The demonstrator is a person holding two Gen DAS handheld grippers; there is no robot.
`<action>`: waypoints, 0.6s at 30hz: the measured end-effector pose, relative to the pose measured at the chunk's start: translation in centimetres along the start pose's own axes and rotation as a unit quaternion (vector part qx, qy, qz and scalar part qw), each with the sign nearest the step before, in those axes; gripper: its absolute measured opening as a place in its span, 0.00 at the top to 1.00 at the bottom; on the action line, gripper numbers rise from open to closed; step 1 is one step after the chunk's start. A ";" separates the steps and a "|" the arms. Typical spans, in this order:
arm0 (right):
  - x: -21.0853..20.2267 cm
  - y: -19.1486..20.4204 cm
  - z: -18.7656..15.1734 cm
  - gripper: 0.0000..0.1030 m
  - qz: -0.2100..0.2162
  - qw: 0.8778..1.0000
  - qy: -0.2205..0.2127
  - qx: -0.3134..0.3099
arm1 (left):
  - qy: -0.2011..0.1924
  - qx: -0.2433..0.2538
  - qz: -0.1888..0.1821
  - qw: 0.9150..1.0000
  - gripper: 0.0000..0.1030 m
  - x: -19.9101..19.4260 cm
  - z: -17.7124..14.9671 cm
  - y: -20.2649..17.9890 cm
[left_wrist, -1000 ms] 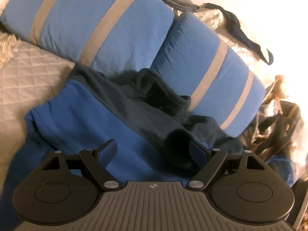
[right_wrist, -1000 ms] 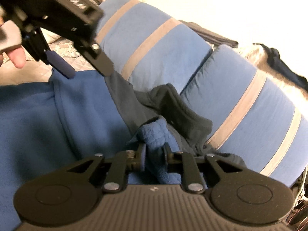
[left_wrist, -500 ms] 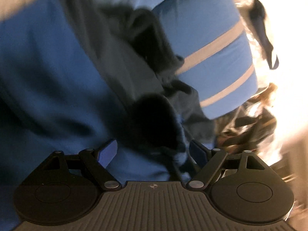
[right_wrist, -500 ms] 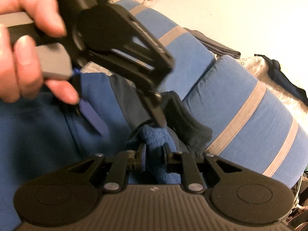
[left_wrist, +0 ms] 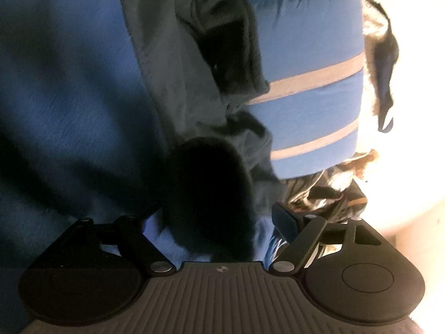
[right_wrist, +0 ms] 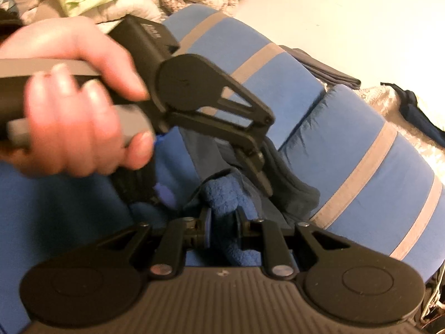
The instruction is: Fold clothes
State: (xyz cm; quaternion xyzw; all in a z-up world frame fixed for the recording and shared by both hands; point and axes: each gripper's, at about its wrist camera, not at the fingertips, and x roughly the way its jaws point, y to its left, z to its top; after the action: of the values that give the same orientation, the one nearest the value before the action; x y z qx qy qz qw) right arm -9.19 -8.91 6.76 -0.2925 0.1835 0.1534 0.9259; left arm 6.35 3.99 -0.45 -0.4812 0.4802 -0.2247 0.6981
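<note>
The blue fleece garment (right_wrist: 69, 217) lies spread against the striped blue pillows (right_wrist: 361, 150), a bunched fold of it clamped in my right gripper (right_wrist: 222, 220). My left gripper (left_wrist: 217, 217) is closing around its dark cuff (left_wrist: 211, 194), pads not yet pressing.

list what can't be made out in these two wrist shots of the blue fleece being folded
- Left wrist view: inside of the dark cuff between the closing left tongs is pure shadow; pad contact unclear.
- Left wrist view: the clutter beside the striped pillow is washed out by glare.
- Right wrist view: the hand is motion-blurred and hides the fleece behind it.
- Right wrist view: right tongs pads are buried in fleece.
</note>
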 end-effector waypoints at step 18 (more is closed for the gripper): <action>0.3 2.7 -0.9 0.49 -0.015 0.994 0.003 -0.107 | -0.055 0.111 0.053 0.991 0.82 -1.6 0.7 -3.5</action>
State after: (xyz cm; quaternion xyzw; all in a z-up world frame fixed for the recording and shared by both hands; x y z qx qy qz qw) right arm -10.19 -7.26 4.65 -0.3926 0.1644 0.1577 0.8911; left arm 6.78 4.01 3.41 -0.3860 0.4377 -0.2129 0.7836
